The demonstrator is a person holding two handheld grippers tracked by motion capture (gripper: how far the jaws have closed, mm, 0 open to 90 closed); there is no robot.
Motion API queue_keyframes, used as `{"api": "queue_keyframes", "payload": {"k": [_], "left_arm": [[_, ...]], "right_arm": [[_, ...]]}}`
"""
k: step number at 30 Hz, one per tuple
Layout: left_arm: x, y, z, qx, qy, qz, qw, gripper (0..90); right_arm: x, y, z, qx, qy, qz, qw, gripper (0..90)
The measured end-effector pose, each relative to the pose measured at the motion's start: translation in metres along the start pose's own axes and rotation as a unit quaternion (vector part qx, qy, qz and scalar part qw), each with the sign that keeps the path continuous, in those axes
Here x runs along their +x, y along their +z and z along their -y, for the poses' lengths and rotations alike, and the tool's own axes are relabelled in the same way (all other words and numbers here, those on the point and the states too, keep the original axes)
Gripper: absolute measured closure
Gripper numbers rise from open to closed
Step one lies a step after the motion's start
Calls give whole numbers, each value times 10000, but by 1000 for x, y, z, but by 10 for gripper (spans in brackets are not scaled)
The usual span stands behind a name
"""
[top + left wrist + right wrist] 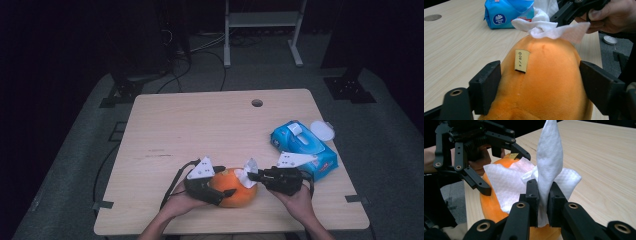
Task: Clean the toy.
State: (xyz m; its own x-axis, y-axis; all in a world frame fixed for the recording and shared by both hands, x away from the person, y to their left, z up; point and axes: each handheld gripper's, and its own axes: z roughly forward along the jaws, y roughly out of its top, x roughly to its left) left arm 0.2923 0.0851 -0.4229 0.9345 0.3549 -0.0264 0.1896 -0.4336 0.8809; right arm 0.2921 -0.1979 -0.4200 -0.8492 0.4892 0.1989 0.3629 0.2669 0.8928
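Currently: orange plush toy (235,188) lying on desk (200,130) near front edge, left claw (540,85) spread around its sides, jaws apart, pads touching or just off the plush, cannot tell which. Right claw (543,202) clamped on white wipe (549,165), draped over toy's far end. Blue wipes pack (303,148) on desk, just beyond right claw.

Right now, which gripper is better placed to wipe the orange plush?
Right. The right gripper is shut on the white wipe, which already lies on the orange plush. The left gripper straddles the plush, probably steadying it.
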Motion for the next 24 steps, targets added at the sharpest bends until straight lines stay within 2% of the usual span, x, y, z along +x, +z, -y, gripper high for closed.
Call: {"api": "queue_keyframes", "payload": {"k": [3,7,9,14,18,24], "left_arm": [[-1,2,-1,21,36,-50,10000,245],[-2,4,-2,52,83,-59,9999,251],[0,2,-1,37,29,-17,10000,261],[5,-4,4,6,-44,59,10000,268],[7,-6,7,-21,-104,115,9999,268],[6,-4,5,14,-77,86,9999,268]], "right_arm": [[4,1,-2,-6,-41,33,10000,805],[14,6,-11,-109,-203,-67,9997,804],[12,7,-10,-82,-249,-60,9996,805],[-3,2,0,9,43,54,10000,805],[-10,-2,8,64,315,26,9995,805],[-7,-1,6,54,310,13,9995,807]]}}
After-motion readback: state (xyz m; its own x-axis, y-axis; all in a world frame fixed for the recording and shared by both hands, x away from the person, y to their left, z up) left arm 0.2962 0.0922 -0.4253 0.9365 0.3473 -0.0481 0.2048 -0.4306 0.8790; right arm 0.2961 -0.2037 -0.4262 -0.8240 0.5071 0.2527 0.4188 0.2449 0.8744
